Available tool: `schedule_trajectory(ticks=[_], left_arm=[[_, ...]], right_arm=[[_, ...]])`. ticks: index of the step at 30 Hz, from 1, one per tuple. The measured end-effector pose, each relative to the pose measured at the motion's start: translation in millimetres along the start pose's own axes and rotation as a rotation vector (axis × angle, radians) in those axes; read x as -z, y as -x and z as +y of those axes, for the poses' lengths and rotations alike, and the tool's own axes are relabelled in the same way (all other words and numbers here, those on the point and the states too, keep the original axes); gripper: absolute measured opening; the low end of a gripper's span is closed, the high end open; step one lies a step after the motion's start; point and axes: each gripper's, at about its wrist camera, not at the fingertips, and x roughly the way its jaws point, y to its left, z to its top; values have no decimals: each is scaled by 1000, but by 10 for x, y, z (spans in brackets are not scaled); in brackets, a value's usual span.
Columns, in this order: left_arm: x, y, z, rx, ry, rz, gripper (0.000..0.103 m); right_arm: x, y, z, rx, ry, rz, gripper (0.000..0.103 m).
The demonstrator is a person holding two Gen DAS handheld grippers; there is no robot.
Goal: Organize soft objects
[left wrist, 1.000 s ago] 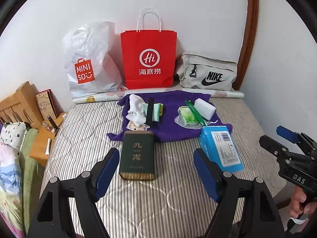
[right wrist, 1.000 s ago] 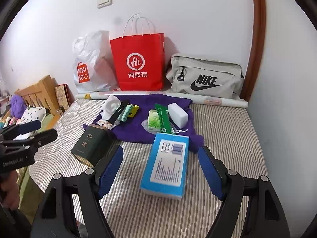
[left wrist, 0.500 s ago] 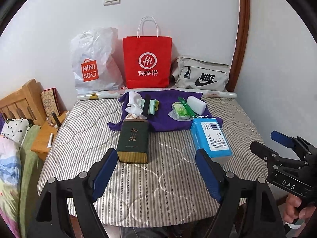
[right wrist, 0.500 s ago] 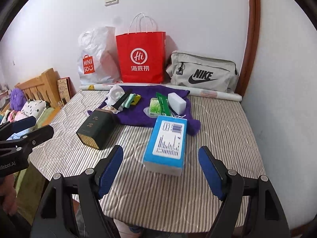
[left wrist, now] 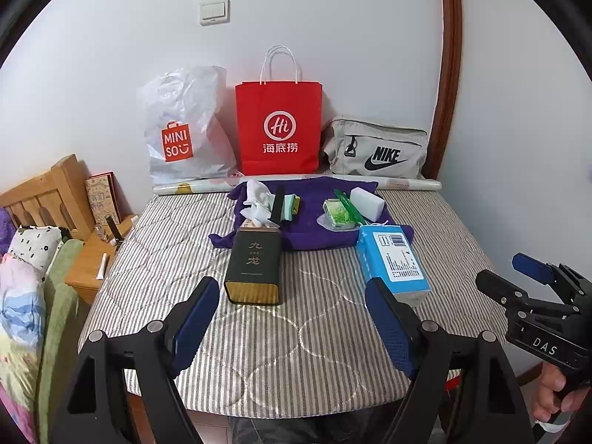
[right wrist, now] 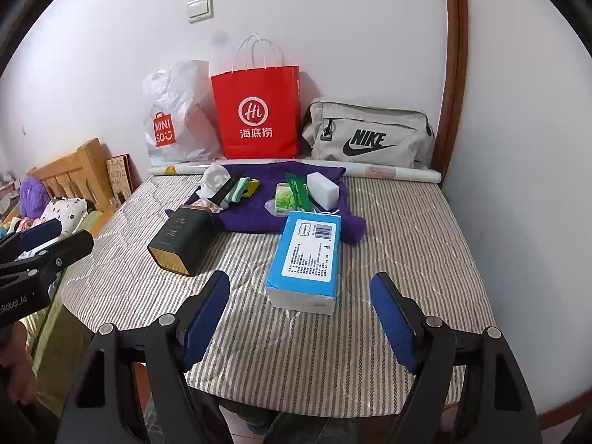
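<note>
lying ahead of spread right tongs (right wrist: 299, 314): blue tissue pack (right wrist: 305, 261).

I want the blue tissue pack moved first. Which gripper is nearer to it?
Right. The right gripper sits open just short of the blue tissue pack, lined up with it; the left gripper faces the dark tin, pack off to its right.

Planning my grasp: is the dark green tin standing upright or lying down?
Lying down: the dark green tin rests on its long side on the mattress, gold-rimmed end facing the camera.
</note>
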Motion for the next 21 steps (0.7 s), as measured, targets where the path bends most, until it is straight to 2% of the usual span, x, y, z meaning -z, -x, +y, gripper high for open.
schedule_trajectory(ticks=[21], left_arm=[[20,49,2,-2,1,-9,80]], right_arm=[[7,72,38,-1,4,-7,79]])
